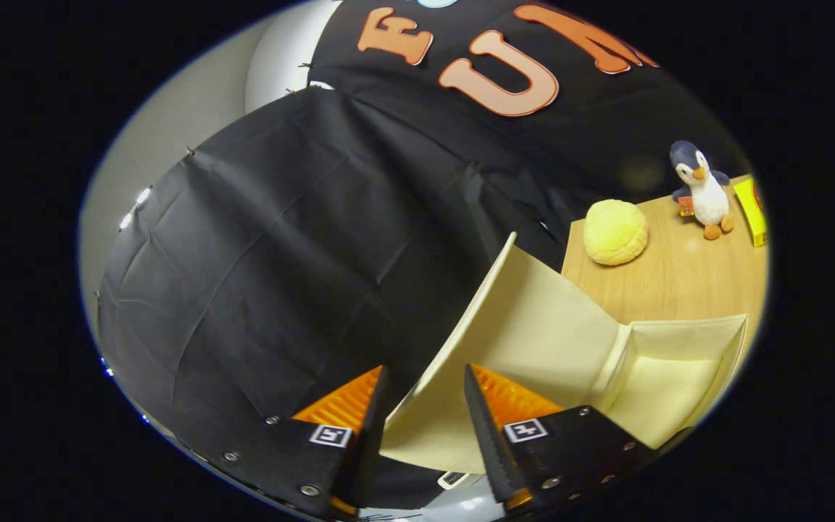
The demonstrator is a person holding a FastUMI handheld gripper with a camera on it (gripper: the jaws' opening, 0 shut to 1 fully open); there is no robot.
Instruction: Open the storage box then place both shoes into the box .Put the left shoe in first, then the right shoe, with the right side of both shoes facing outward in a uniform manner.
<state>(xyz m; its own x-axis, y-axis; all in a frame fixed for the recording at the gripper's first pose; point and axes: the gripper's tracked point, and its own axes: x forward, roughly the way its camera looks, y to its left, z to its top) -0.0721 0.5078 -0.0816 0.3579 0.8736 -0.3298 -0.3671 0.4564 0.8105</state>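
The cream fabric storage box (686,337) stands on a wooden table, and its inside shows beyond my right finger. Its lid (533,326) is swung up and stands tilted on the left side of the box. The lid's near corner reaches down into the gap between my fingers. My gripper (425,370) is open, fingers set well apart on either side of that corner; neither one visibly presses on the lid.
On the wooden table (678,283) behind the box lie a round yellow plush (615,232), a toy penguin (704,190) and a yellow packet (751,210). Black cloth hangs to the left of and behind the lid.
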